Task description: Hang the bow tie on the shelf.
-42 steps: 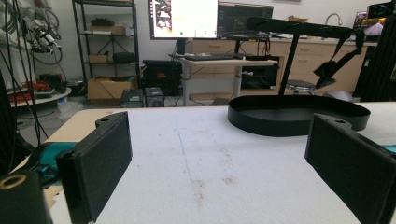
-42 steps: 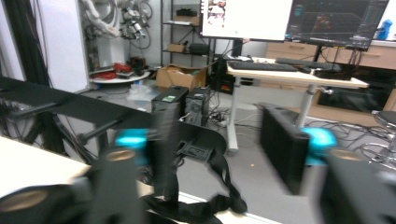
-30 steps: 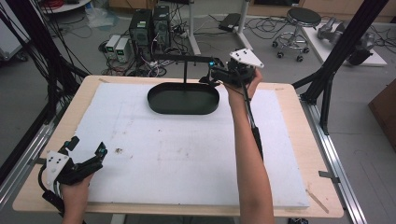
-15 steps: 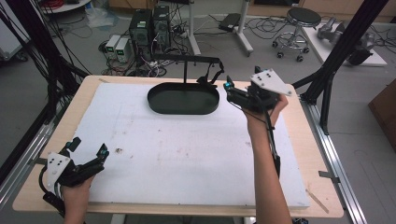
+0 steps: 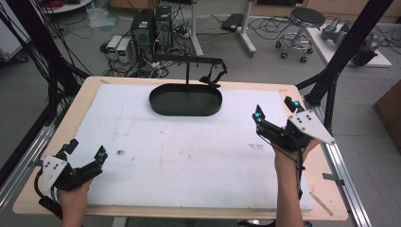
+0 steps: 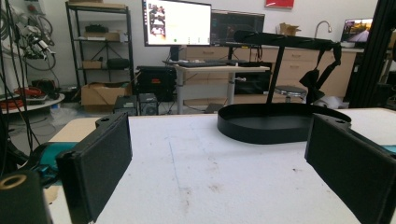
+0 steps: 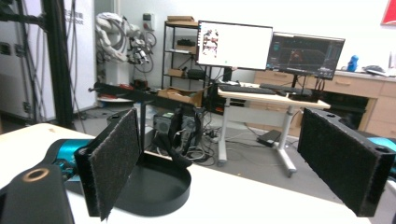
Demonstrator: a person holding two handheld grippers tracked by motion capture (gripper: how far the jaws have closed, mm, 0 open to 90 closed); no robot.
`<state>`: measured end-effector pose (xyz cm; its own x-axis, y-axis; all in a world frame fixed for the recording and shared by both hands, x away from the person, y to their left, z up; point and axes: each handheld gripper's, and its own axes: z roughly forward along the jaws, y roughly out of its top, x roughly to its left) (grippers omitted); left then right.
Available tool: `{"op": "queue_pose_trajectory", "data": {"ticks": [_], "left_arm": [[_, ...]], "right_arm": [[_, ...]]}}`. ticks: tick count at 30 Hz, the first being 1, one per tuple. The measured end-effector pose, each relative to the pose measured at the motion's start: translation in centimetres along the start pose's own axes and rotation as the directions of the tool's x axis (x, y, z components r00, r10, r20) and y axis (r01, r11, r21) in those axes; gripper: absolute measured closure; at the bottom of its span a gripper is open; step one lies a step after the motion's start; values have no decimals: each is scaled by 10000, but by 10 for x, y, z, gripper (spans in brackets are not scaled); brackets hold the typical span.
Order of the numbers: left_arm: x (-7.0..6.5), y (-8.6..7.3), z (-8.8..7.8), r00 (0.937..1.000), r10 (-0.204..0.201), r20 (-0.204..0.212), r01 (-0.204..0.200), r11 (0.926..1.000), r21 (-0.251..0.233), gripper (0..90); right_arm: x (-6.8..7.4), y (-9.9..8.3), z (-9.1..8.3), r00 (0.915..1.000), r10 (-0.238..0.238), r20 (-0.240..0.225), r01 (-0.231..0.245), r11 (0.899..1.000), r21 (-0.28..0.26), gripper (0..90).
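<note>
High view: right gripper [image 5: 274, 116] raised, jaws apart; left gripper [image 5: 87, 153] low.

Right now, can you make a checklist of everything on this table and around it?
Surface: white mat on a wooden table; faint smudges and marks on it.
Job's things: black oval tray at the far middle, looks empty; black stand rising behind it, a black strap hanging from its bar.
Clutter: nothing seen on the mat.
Grippers: left gripper near corner, open, holding nothing; right gripper right side, open, holding nothing.
Cables: one trails from each gripper; tangle on the floor behind the table.
Surroundings: computer towers, stool, monitors on desks.
</note>
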<state>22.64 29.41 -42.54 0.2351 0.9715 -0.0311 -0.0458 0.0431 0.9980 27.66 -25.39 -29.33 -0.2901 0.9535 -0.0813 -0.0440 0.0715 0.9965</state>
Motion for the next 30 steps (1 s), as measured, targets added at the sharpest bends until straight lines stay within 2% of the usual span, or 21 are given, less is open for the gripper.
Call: {"op": "queue_pose_trajectory", "data": {"ticks": [1,2,4,5,6,8,9,12,17,18,19,21,26,27,30], "left_arm": [[0,0,0,10000,10,-4,-10,10000,-3,78],[0,1,0,10000,49,8,-49,10000,-18,78],[0,2,-1,10000,84,10,-84,10000,-12,78],[0,2,-1,10000,84,10,-84,10000,-12,78],[-1,2,-1,9999,107,22,-107,9999,-28,78],[-1,3,-1,9999,144,37,-143,9999,-24,78],[-1,3,-1,9999,166,35,-166,9999,-23,78],[-1,3,0,9998,207,45,-207,9998,-41,78],[0,2,2,9997,235,34,-235,9997,12,78],[0,2,2,9997,235,34,-235,9997,12,78],[0,2,2,9997,250,47,-251,9997,33,78],[1,2,2,9996,262,38,-262,9996,49,78],[1,2,3,9997,241,109,-241,9997,57,78],[1,2,3,9996,245,134,-246,9997,48,78],[1,2,3,9995,237,195,-239,9997,58,78]], "right_arm": [[0,0,0,10000,0,0,0,10000,0,123],[-6,-9,-9,9998,150,-151,-151,9999,-82,123],[-12,-20,-18,9996,264,-130,-265,9996,-47,122],[-12,-20,-18,9996,264,-130,-265,9996,-47,122],[-17,-31,-26,9993,355,-97,-354,9994,40,121],[-18,-35,-29,9991,402,-111,-401,9992,34,121],[-25,-48,-37,9978,650,-92,-649,9978,111,121],[-32,-65,-46,9953,962,-56,-961,9952,157,121],[-34,-91,-54,9960,893,-44,-890,9952,396,121],[-34,-91,-54,9960,893,-44,-890,9952,396,121],[-35,-102,-56,9965,828,119,-835,9934,787,120],[-38,-107,-56,9956,939,59,-940,9901,1042,116],[-41,-112,-61,9940,1090,122,-1096,9897,924,116],[-44,-113,-64,9936,1091,300,-1115,9893,941,116],[-47,-115,-68,9920,1192,408,-1225,9884,902,116]]}}
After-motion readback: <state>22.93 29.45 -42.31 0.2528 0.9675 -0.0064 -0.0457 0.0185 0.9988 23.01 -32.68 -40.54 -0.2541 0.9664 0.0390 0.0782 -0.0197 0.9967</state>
